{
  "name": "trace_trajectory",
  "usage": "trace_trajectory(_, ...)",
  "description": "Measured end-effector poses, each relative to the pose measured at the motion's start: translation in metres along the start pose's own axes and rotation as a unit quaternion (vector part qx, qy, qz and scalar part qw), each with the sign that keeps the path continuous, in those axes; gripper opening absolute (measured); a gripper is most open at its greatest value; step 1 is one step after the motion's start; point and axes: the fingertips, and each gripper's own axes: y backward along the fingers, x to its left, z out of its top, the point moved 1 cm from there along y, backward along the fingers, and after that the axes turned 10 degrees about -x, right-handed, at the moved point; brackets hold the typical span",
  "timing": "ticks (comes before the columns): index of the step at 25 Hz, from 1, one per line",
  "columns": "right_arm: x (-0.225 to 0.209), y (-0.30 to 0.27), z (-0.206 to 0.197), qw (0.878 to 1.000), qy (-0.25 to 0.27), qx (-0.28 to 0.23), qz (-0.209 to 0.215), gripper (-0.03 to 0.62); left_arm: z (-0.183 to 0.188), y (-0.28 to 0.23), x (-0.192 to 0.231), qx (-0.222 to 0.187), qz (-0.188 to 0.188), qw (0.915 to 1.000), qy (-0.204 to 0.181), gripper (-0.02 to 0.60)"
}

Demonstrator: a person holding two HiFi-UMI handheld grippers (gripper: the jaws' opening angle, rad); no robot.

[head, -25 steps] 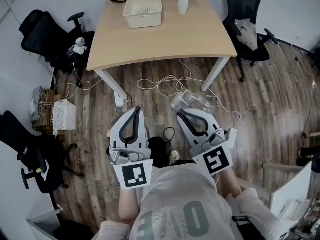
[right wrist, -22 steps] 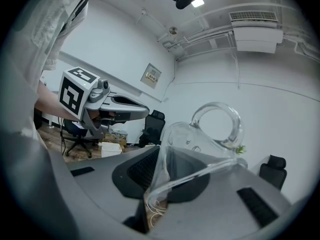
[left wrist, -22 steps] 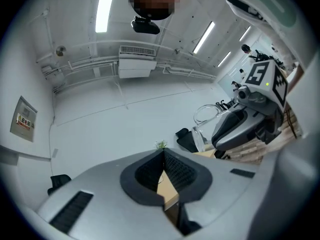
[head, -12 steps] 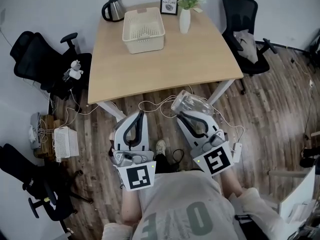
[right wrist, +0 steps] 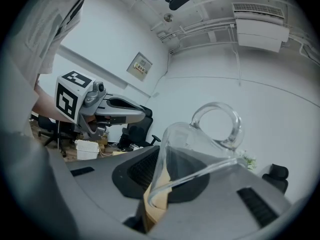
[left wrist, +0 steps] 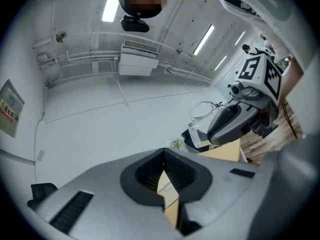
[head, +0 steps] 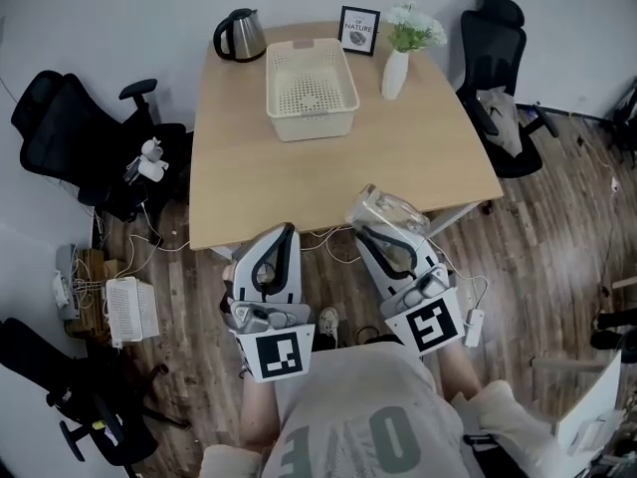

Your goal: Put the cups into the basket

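Observation:
A cream perforated basket [head: 310, 90] stands empty at the far middle of the wooden table [head: 299, 177]. My right gripper [head: 370, 229] is shut on a clear glass cup with a handle [head: 389, 210], held over the table's near edge. In the right gripper view the cup [right wrist: 200, 144] lies across the jaws of the right gripper [right wrist: 157, 194], handle up. My left gripper [head: 288, 229] is beside it at the table's near edge, jaws together and empty. The left gripper view shows the left gripper [left wrist: 165, 184] with its jaws closed, and the cup [left wrist: 202, 116] off to the right.
A black kettle [head: 239, 34], a framed picture [head: 358, 30] and a white vase with flowers [head: 398, 63] stand along the table's far edge. Black office chairs sit to the left [head: 70, 137] and the right [head: 503, 68]. A white box [head: 127, 309] and cables lie on the wooden floor.
Both grippers have travelled forward from over the floor to the table's near edge, the cup still held in the right one. The table and basket now sit closer in the head view.

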Motion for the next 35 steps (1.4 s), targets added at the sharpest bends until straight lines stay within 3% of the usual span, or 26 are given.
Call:
trace_trajectory(5,-0.008,-0.037,0.001,1.0,0.002,0.004,-0.014,0.031,-0.021,-0.021,0.027,-0.013,-0.012,0.9998,0.007,0.006)
trace_trajectory(15,-0.038,-0.064,-0.014,1.0,0.008,0.018,-0.006,0.031,-0.04,-0.055,0.036,-0.013,-0.014,0.9994,0.028,0.006)
trace_trajectory(35,-0.202,-0.136,-0.103,0.999,-0.025,-0.017,0.02,0.031,-0.108,-0.226,0.051,0.045,0.039,0.997,0.049,0.006)
